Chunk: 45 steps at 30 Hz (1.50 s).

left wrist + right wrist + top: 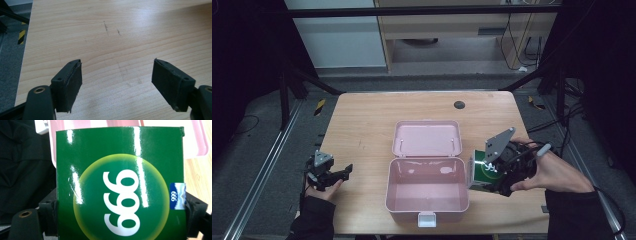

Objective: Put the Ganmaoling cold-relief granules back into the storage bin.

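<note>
Two grippers: each matte black, with flat rectangular padded jaws.
Right gripper: jaws clamped on both side edges of a glossy green cardboard box printed with a yellow-rimmed circle and white "999".
Green box: between the right jaws, raised just to the right of the pink case.
Pink case: smooth rounded plastic, hinged lid lying flat open, white front latch.
Left gripper: jaws spread wide, nothing between them, over bare table.
Table: pale wood-grain top, faintly scuffed.
</note>
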### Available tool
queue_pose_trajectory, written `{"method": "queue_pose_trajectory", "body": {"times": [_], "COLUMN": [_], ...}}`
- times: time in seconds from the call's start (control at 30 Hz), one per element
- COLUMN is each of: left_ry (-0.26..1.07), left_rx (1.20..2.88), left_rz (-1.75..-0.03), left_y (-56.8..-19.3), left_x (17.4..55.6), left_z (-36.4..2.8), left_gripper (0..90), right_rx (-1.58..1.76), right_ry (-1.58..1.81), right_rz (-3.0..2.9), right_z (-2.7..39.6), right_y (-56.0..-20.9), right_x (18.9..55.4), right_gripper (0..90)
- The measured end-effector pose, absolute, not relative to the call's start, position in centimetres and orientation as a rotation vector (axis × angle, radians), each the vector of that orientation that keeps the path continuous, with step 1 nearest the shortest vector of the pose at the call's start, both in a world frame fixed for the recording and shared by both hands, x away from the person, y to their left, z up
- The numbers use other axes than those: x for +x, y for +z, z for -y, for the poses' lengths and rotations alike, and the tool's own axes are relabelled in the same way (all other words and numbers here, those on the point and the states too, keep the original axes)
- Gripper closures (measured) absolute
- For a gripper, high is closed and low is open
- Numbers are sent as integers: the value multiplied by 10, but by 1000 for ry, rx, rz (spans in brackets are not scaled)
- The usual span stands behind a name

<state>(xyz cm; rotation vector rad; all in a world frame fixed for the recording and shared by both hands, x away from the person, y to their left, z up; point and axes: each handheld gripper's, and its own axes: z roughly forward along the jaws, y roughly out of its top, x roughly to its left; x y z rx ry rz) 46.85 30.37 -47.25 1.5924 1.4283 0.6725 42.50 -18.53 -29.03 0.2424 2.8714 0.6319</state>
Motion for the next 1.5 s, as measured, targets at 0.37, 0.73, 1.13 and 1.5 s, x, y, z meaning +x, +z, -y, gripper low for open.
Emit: {"method": "queue_pose_trajectory", "body": {"times": [0.37, 0.73, 1.13, 1.5], "left_ry": [675, 675, 676, 676], "left_rx": [1589, 1589, 1591, 1591], "left_rz": [-1430, -1429, -1430, -1430], "left_y": [-472, -472, -472, -472], "left_x": [469, 469, 469, 469], "left_z": [-305, -305, -306, -306], "left_gripper": [236, 237, 237, 237], "right_rx": [197, 151, 113, 84], "right_ry": [636, 643, 652, 613], "right_rz": [-2892, -2901, -2909, -2926], "right_z": [160, 135, 111, 96], "right_y": [-286, -286, -293, -305], "right_x": [430, 438, 443, 445], "right_gripper": [159, 159, 159, 159]}}
